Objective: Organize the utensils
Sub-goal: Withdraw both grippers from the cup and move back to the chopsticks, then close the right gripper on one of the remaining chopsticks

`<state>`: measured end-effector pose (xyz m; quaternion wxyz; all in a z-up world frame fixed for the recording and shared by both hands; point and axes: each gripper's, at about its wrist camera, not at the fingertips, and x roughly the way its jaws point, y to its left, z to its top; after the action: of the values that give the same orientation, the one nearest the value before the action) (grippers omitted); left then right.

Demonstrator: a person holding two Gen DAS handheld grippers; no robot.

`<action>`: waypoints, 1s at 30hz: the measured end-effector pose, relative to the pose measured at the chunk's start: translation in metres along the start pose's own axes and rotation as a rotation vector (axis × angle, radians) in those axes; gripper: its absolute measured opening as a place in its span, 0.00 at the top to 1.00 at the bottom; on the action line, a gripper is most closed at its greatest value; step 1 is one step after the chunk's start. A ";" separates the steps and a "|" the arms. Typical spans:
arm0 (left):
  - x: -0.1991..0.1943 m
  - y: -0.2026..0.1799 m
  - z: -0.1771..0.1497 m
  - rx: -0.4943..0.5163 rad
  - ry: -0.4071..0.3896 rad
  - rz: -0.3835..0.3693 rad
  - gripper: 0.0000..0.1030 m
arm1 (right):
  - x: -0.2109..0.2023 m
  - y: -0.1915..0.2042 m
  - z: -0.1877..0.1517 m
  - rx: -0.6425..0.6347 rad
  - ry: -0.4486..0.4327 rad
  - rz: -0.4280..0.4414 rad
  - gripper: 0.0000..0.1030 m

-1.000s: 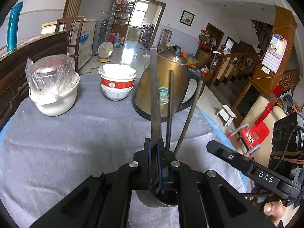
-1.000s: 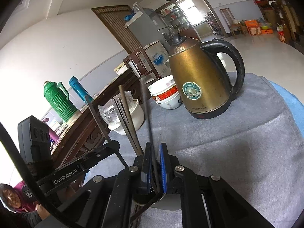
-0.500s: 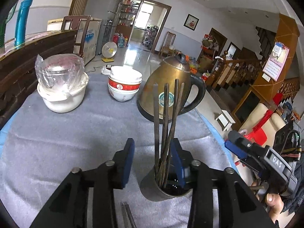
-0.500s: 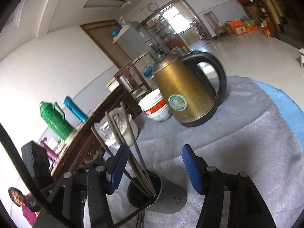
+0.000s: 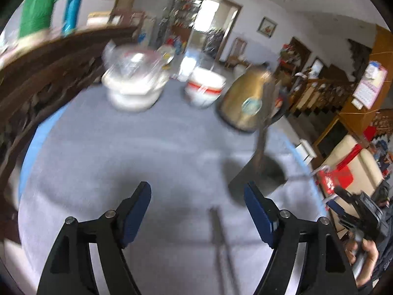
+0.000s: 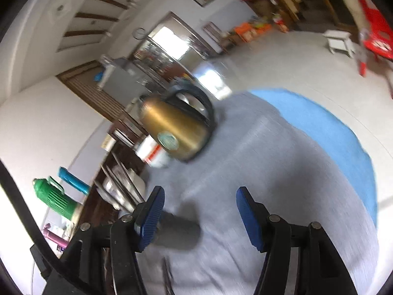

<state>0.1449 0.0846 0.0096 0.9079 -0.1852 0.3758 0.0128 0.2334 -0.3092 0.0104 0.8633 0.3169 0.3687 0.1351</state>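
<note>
Claws, two, both mine. My left claw (image 5: 196,206) stands with its blue pads wide apart and has just been opening; nothing lies between them but bare grey cloth (image 5: 122,152). My right claw (image 6: 199,211) is likewise spread, having just opened too, with only cloth between its pads.

Utensil cup (image 5: 260,174), dark metal, upright on the cloth: ahead and to the right of my left claw, apart from it; in the right wrist view it sits just behind my right claw's left finger, partly hidden by it. Chopsticks (image 5: 264,120), dark, stand in the cup, blurred. Loose pair of chopsticks (image 5: 218,241), flat on the cloth, beneath my left claw toward its right finger.

Kettle (image 6: 174,130), brass-coloured with a black handle: well ahead of both claws. Stacked bowls (image 5: 205,89), white with a red band: just left of the kettle. White pot (image 5: 133,91) with a plastic-wrapped top: farther left, ahead of my left claw. Green flask (image 6: 52,198) and blue flask (image 6: 72,180): far left of my right claw, off the cloth.
</note>
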 end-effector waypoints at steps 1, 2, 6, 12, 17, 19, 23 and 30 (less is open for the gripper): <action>0.001 0.007 -0.009 -0.014 0.017 0.010 0.24 | -0.004 -0.002 -0.015 -0.017 0.036 -0.022 0.37; 0.001 0.016 -0.020 -0.032 0.037 0.022 0.24 | -0.007 -0.002 -0.028 -0.038 0.064 -0.034 0.37; 0.007 0.040 -0.054 -0.078 0.107 0.068 0.24 | -0.005 0.011 -0.088 -0.155 0.228 -0.057 0.38; 0.011 0.042 -0.078 -0.052 0.171 0.163 0.24 | 0.000 0.032 -0.134 -0.254 0.283 -0.094 0.38; 0.019 0.038 -0.089 0.010 0.210 0.247 0.24 | 0.016 0.056 -0.152 -0.362 0.287 -0.198 0.38; 0.023 0.039 -0.093 0.027 0.237 0.264 0.24 | 0.024 0.064 -0.164 -0.398 0.309 -0.190 0.38; 0.029 0.040 -0.097 0.027 0.257 0.275 0.24 | 0.031 0.076 -0.174 -0.447 0.346 -0.190 0.38; 0.036 0.039 -0.097 0.028 0.275 0.256 0.24 | 0.058 0.099 -0.177 -0.488 0.444 -0.183 0.61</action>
<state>0.0987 0.0835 -0.0913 0.8414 -0.1234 0.5171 0.0974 0.1461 -0.1274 -0.0511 0.8209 0.0295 0.5314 0.2070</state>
